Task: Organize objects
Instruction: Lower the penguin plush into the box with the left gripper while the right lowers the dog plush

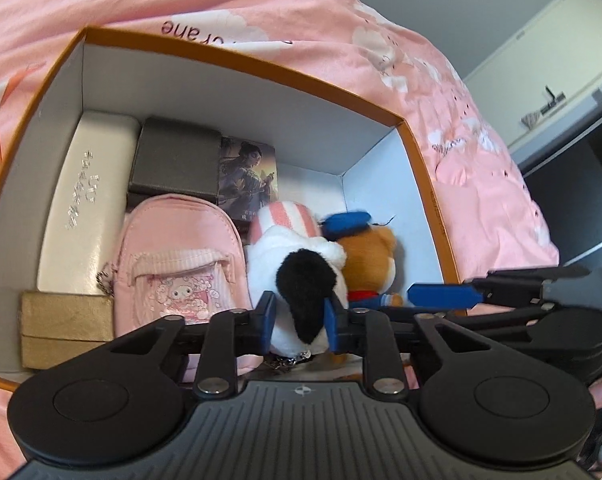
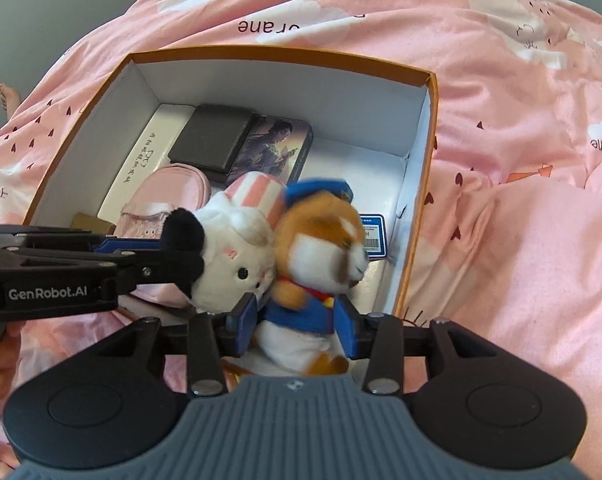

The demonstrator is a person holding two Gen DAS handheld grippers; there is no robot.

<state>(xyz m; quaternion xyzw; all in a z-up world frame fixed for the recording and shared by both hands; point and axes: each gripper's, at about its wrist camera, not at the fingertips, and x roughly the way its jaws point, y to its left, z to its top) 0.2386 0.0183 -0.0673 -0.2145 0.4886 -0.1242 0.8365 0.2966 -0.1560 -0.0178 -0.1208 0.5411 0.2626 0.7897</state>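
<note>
Left wrist view. Orange-rimmed box (image 1: 237, 60) with white inner walls, set on a bed under a pink printed duvet (image 1: 441, 80). Contents along the left wall: long white case (image 1: 85, 200) lying lengthwise front to back; gold pouch (image 1: 67, 328) at its near end. Next column: dark grey box (image 1: 175, 160) at the back, pink mini backpack (image 1: 181, 264) in front of it, its top towards the far wall. An illustrated card box (image 1: 249, 176) lies flat just right of the grey box. Left claw (image 1: 301, 320) is clamped on the black ear of the white plush dog (image 1: 297, 256), which carries a pink-striped hat and sits upright, pressed against the orange plush (image 1: 375, 252) with a blue cap. The right claw's blue finger (image 1: 441, 294) reaches in from the right near the box's right wall. Bare floor remains in the far right corner.

Right wrist view. Right claw (image 2: 299, 324) straddles the blue-jacketed body of the orange plush (image 2: 321, 244); whether the pads press on it cannot be told. The plush stands upright, face turned right, head slightly blurred. White plush dog (image 2: 237, 248) touches its left side, face towards the camera. Left claw arm (image 2: 81, 264) crosses from the left edge to the dog's ear. Both plushes hang over the near half of the box (image 2: 431, 128). A blue-edged label card (image 2: 373, 236) lies on the floor beside the right wall. Open floor shows along the far and right walls.
</note>
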